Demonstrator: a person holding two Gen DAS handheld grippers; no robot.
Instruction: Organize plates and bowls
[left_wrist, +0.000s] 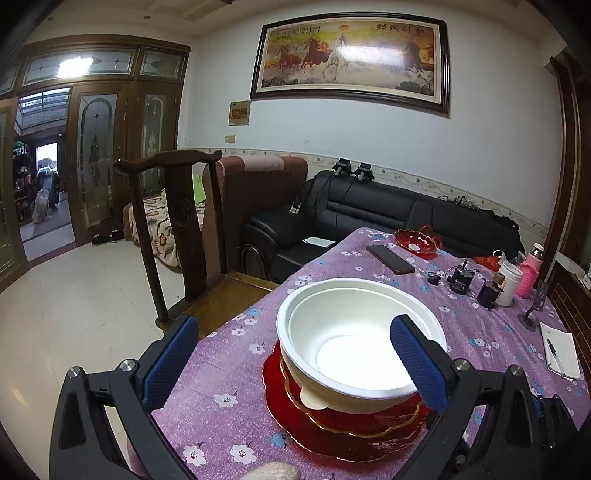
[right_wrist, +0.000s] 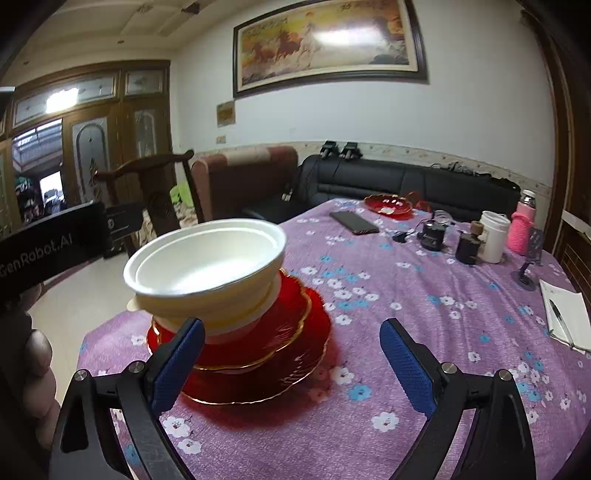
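A stack stands near the table's near corner. Nested white foam bowls (left_wrist: 354, 343) (right_wrist: 207, 266) sit a little tilted on a gold-rimmed red plate (left_wrist: 369, 424) (right_wrist: 280, 325), which lies on a larger red plate (left_wrist: 314, 439) (right_wrist: 266, 384). My left gripper (left_wrist: 293, 365) is open wide just in front of the bowls; its right finger (left_wrist: 417, 365) overlaps the bowl's rim, and no pad presses on it. My right gripper (right_wrist: 291, 365) is open and empty, to the right of the stack. Another red dish (left_wrist: 417, 240) (right_wrist: 388, 205) sits at the table's far end.
On the purple flowered tablecloth (left_wrist: 480, 332) (right_wrist: 406, 295) lie a black phone (left_wrist: 391, 258) (right_wrist: 354, 223), small black gadgets (right_wrist: 432, 234), a white cup (right_wrist: 493, 236), a pink bottle (right_wrist: 521, 227) and a notebook with a pen (right_wrist: 565, 317). A wooden chair (left_wrist: 184, 229) stands at the left edge.
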